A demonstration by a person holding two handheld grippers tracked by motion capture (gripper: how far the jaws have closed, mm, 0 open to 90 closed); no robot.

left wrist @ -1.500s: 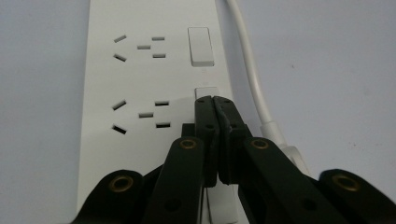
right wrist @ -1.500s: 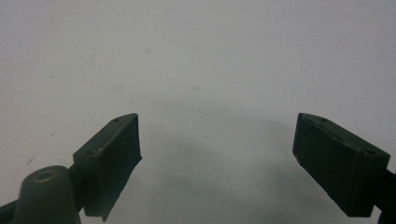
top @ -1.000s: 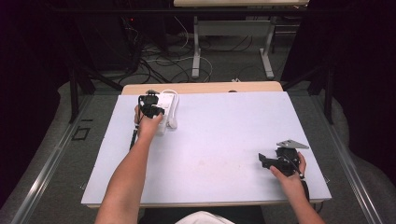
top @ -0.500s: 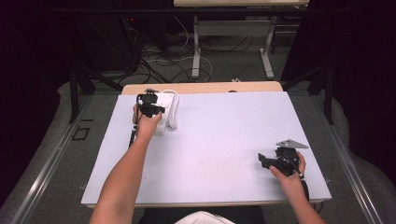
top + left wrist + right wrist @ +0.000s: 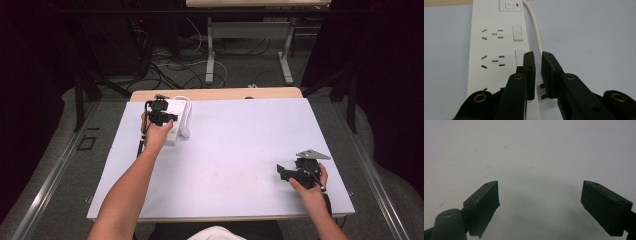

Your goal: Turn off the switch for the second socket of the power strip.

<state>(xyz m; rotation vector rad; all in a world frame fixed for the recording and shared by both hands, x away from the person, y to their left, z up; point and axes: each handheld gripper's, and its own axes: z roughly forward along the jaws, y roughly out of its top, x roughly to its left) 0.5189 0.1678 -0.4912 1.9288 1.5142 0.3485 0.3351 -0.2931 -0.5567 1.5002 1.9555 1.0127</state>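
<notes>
A white power strip with several sockets and rocker switches lies at the far left of the table; in the high view the power strip lies partly under my left hand. Its white cable runs along its right side to a plug, whose metal prongs show low between my jaws. That plug lies on the table beside the strip. My left gripper hovers over the strip's right edge, its jaws almost together with nothing clamped. My right gripper stands open over bare table at the near right.
The strip's main switch shows a red light at its far end. A wooden edge borders the far side of the pale tabletop. Beyond it on the floor are cables and metal desk legs.
</notes>
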